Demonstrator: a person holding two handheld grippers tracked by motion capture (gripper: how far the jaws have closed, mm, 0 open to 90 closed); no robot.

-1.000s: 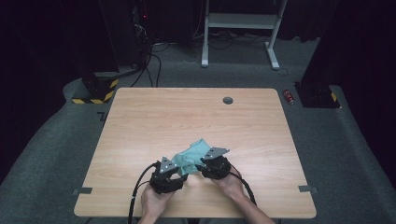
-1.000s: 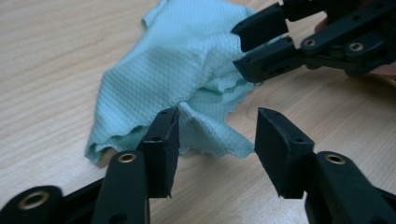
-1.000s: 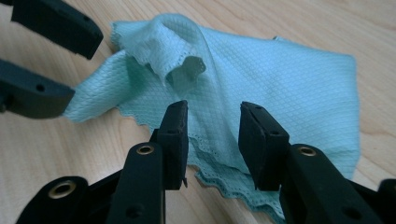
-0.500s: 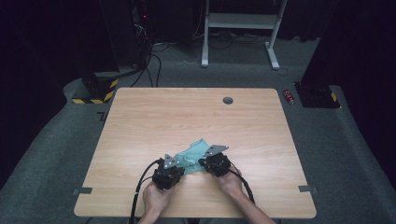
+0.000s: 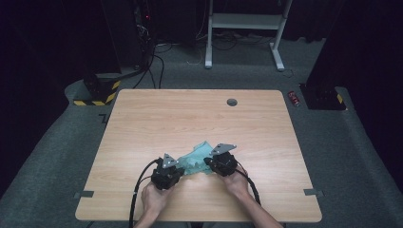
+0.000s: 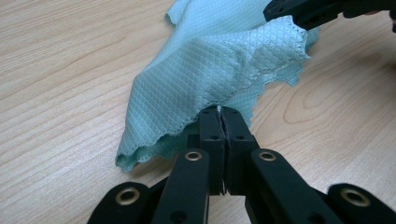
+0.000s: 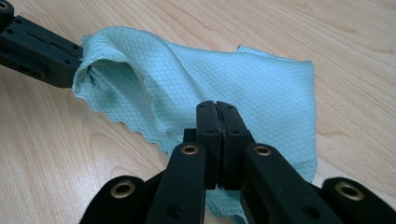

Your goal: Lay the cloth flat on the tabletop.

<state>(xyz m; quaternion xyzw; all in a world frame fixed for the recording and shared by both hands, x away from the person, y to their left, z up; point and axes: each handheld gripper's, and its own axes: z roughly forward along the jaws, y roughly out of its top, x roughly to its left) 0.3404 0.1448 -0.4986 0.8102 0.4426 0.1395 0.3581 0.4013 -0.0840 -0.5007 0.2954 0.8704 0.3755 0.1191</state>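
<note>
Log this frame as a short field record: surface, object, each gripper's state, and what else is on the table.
surface: light wooden table
object: teal diamond-textured cloth with scalloped edge, bunched near the table's front edge
left gripper: jaws shut on the cloth's edge
right gripper: jaws shut on the cloth
cloth state: partly lifted and folded between the two grippers
other: round dark grommet near the table's far edge
</note>
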